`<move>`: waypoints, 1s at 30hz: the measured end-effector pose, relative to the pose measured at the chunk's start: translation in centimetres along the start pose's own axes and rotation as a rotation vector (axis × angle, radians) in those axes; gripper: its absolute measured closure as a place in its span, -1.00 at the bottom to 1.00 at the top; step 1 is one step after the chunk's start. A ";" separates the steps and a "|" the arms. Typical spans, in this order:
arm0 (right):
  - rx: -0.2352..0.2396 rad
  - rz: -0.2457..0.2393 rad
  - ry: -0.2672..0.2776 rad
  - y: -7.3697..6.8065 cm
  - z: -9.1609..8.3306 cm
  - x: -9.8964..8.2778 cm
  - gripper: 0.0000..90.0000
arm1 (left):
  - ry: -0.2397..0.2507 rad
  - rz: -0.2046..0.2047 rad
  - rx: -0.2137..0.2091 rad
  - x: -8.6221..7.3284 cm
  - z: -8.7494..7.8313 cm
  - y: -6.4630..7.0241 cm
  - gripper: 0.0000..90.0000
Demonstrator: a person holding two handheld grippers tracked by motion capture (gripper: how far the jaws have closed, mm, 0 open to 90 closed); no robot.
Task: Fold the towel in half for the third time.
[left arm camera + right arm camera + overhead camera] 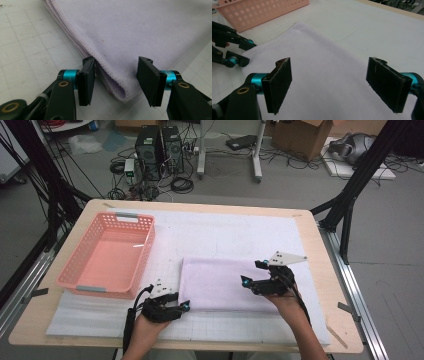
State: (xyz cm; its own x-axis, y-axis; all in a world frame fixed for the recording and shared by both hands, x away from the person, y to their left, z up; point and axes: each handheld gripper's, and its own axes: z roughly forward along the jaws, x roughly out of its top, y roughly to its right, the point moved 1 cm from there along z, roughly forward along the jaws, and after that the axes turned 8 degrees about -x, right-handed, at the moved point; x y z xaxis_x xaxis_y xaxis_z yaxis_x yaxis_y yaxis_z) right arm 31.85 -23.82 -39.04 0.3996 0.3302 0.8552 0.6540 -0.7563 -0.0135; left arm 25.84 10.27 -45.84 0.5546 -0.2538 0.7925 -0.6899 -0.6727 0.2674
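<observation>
A folded lilac towel lies flat on the white gridded mat near the table's front. My left gripper sits at its front left corner. In the left gripper view the jaws stand apart on either side of the folded towel corner, with gaps between pads and cloth. My right gripper hovers over the towel's right part, pointing left. In the right gripper view it is wide open above the towel with nothing between its pads, and the left gripper shows at the far corner.
A pink perforated basket stands empty on the mat's left, just beyond the left gripper, and its wall shows in the right gripper view. The wooden table edge runs right of the mat. Bare mat lies behind the towel.
</observation>
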 end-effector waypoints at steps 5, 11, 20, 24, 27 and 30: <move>0.033 -0.029 -0.029 -0.7 2.3 1.8 -0.48 | 0.000 -0.008 -0.001 0.0 0.0 0.0 0.28; 0.056 -0.052 -0.048 -2.0 4.9 3.7 -0.48 | -0.002 -0.020 -0.005 0.0 0.1 0.3 0.44; 0.068 -0.112 -0.133 -3.8 9.6 5.5 -0.49 | 0.016 -0.050 -0.020 -0.1 0.1 0.3 0.63; 0.074 -0.116 -0.142 -4.2 11.0 6.2 -0.49 | 0.022 -0.062 -0.020 -0.2 0.1 0.3 0.65; 0.073 -0.114 -0.151 -4.3 12.0 6.4 -0.49 | 0.026 -0.068 -0.020 -0.2 0.1 0.2 0.66; 0.074 -0.121 -0.182 -4.5 13.2 6.3 -0.49 | 0.032 -0.077 -0.023 -0.2 0.1 0.2 0.69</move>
State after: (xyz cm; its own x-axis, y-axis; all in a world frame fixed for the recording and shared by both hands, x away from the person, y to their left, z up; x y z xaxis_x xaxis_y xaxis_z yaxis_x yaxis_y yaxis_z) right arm 39.93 -10.89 -40.45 0.4206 0.5173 0.7453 0.7469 -0.6638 0.0392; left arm 25.59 10.16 -46.01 0.5915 -0.1790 0.7862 -0.6563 -0.6733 0.3405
